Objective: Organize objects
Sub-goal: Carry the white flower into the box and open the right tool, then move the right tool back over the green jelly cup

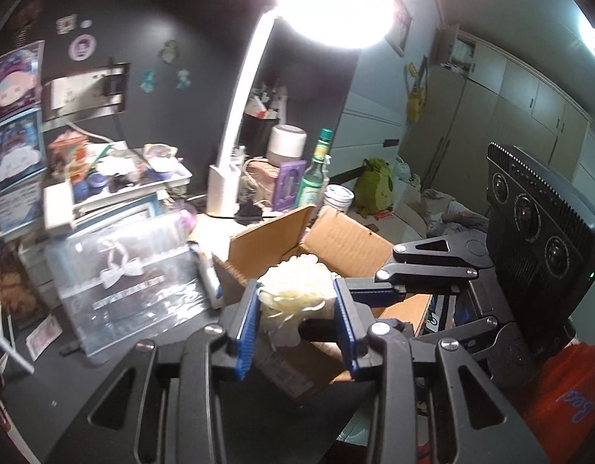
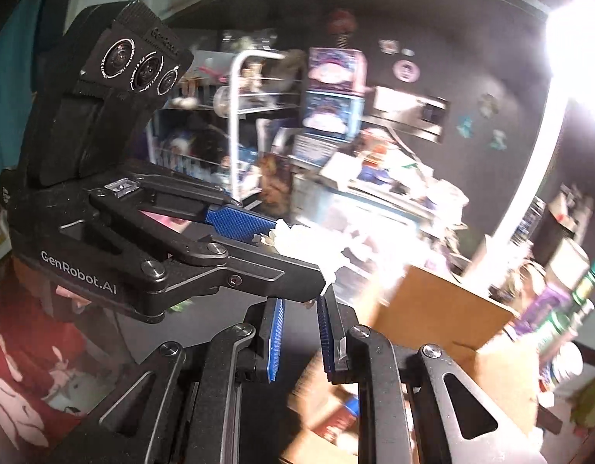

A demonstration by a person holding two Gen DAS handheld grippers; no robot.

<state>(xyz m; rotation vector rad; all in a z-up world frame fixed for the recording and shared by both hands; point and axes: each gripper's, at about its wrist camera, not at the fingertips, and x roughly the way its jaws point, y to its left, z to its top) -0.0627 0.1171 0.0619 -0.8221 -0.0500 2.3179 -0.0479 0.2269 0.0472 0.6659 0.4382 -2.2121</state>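
My left gripper [image 1: 295, 305] is shut on a white flower bouquet [image 1: 297, 286] and holds it over an open cardboard box [image 1: 351, 239] on the dark desk. In the right wrist view the left gripper [image 2: 293, 243] comes in from the left with the bright white bouquet [image 2: 313, 243] at its tips, above the box [image 2: 444, 309]. My right gripper [image 2: 299, 328] is open and empty, with a narrow gap between its blue pads, just below the left gripper. It also shows at the right of the left wrist view [image 1: 378, 282].
A white desk lamp [image 1: 235, 127] glares above the box. A green bottle [image 1: 315, 170], a purple box [image 1: 289, 183] and a white jar [image 1: 286, 143] stand behind it. A clear bag with a bow [image 1: 131, 286] and stacked clutter [image 1: 116, 178] are at left.
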